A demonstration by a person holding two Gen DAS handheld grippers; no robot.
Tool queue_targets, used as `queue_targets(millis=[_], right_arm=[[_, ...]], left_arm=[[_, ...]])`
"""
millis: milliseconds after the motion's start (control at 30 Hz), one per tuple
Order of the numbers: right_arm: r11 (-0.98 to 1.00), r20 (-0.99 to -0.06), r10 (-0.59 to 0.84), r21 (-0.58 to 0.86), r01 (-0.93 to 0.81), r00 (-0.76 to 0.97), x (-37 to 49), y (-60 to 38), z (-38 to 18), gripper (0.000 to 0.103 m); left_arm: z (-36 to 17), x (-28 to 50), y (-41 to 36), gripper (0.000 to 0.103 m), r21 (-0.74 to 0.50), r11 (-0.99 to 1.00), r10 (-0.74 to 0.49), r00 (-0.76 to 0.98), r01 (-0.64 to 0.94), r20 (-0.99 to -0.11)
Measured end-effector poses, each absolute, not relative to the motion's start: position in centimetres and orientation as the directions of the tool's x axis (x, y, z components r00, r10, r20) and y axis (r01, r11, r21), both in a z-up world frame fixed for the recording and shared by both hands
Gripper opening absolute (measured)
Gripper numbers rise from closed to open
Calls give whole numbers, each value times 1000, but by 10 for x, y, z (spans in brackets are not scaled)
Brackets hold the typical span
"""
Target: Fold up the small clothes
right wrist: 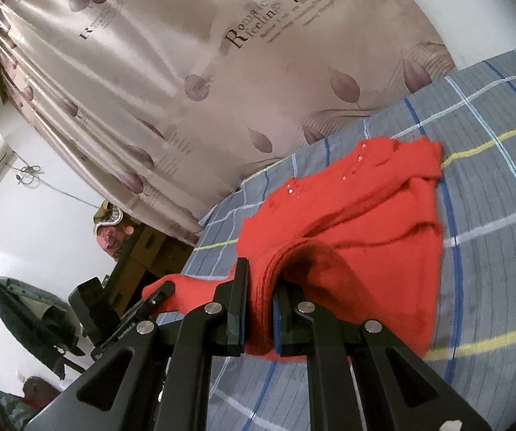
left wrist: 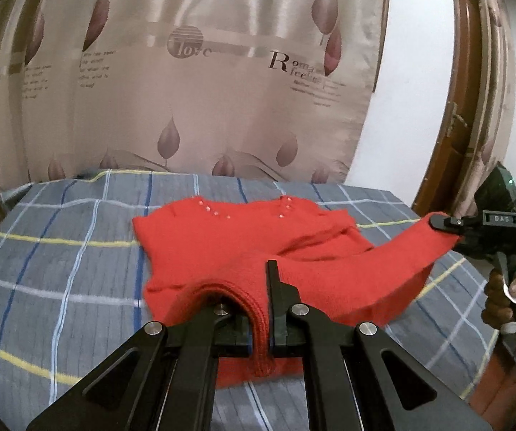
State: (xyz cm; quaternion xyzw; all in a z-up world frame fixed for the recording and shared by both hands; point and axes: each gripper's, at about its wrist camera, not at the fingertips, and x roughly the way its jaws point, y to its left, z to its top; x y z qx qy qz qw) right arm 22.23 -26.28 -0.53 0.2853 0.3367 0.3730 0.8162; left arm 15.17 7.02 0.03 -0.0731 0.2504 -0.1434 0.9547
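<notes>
A red knitted sweater (left wrist: 222, 244) with small beads at its neckline lies on a grey checked bed sheet (left wrist: 60, 251); its near hem is lifted off the sheet. My left gripper (left wrist: 258, 287) is shut on a ribbed fold of that hem, and its left finger is covered by fabric. To the right, my right gripper (left wrist: 441, 224) pinches the other end of the hem, stretched out sideways, with a hand (left wrist: 509, 298) on its handle. In the right wrist view the right gripper (right wrist: 259, 276) is shut on the sweater (right wrist: 365, 208), and the left gripper (right wrist: 161, 296) grips the far corner at the left.
A beige printed curtain (left wrist: 222, 89) hangs right behind the bed. A wooden door (left wrist: 462, 107) stands at the right. Beyond the bed's edge (right wrist: 215, 237) are a cardboard box (right wrist: 150, 251) and a dark jacket (right wrist: 24, 305). The bed sheet (right wrist: 491, 215) lies bare around the sweater.
</notes>
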Motion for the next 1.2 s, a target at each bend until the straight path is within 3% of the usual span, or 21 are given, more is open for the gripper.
queue_targets(millis=[1200], right_arm=[[567, -384, 782, 767, -302, 491, 348, -271, -46, 11]], left_arm=[[-42, 294, 78, 5, -231, 967, -226, 792, 110, -568]])
